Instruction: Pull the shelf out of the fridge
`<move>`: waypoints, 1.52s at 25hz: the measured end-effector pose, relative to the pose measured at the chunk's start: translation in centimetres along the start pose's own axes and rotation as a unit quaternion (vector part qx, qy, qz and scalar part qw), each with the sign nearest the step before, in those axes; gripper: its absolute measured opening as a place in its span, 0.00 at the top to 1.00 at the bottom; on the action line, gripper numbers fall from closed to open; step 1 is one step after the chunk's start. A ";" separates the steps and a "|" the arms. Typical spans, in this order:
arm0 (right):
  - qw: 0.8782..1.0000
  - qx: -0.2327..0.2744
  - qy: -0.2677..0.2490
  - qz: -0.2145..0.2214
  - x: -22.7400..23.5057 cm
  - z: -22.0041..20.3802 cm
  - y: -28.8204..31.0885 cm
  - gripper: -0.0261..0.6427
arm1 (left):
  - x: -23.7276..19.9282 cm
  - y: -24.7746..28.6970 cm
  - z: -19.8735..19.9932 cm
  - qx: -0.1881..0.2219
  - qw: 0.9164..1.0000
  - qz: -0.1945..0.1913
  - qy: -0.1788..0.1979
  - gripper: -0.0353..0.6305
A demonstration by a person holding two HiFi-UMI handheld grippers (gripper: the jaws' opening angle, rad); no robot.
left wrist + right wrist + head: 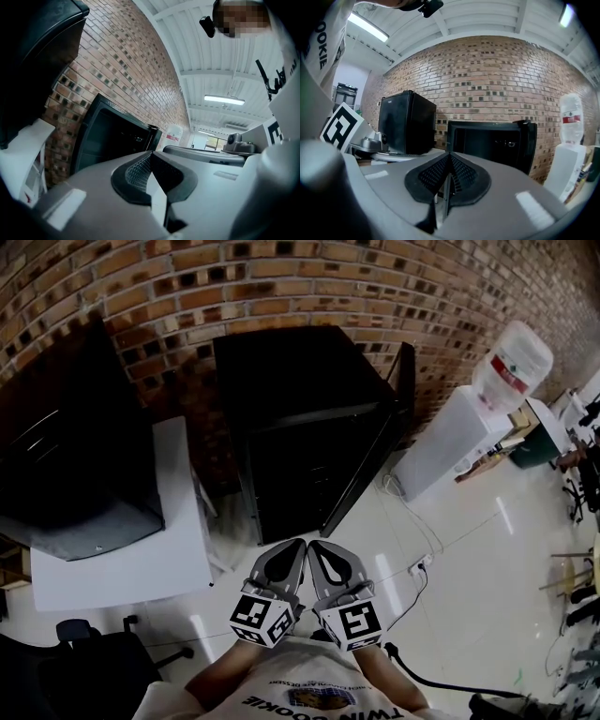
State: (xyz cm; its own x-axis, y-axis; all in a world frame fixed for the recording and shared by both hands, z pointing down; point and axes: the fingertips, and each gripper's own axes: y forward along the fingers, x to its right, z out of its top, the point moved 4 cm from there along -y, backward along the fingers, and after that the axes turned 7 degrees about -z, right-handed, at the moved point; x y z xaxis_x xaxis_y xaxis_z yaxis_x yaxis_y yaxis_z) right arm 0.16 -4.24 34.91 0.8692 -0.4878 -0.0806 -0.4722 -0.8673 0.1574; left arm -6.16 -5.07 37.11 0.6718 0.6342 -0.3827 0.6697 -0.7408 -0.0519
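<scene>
both claws shut and empty, held short of the open fridge

our left claw and right claw sit side by side, close together, each with its jaws pressed together on nothing. straight ahead of them, well apart, the small black box-shaped fridge stands against the brick wall, its black door swung open on the right claw's side. the shelf is somewhere in the dark inside, too dim for us to make out. a white table stands off the left claw's side, a white water dispenser off the right's.
</scene>
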 end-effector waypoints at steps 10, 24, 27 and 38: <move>0.999 0.017 -0.002 0.036 3.0 -0.1 3.5 0.95 | -2.0 3.3 0.1 0.029 0.999 0.031 -0.002 0.95; 0.994 0.018 -0.032 0.106 10.4 -0.1 8.6 0.95 | -5.2 11.1 -1.8 0.084 0.989 0.068 -0.099 0.95; 0.992 0.013 -0.036 0.117 11.0 -0.6 8.9 0.95 | -6.3 11.6 -2.6 0.093 0.985 0.086 -0.114 0.95; 0.986 -0.003 -0.052 0.160 13.1 -2.9 11.5 0.95 | -10.9 14.1 -5.6 0.184 0.961 0.103 -0.181 0.91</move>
State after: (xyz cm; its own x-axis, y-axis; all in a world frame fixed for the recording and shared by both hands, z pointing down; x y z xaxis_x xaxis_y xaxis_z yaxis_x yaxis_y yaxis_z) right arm 6.56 -20.33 38.51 0.6565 -0.7436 -0.1269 -0.7179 -0.6675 0.1975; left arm -2.29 -21.21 45.72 0.5789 0.3972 -0.7121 0.3332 -0.9123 -0.2381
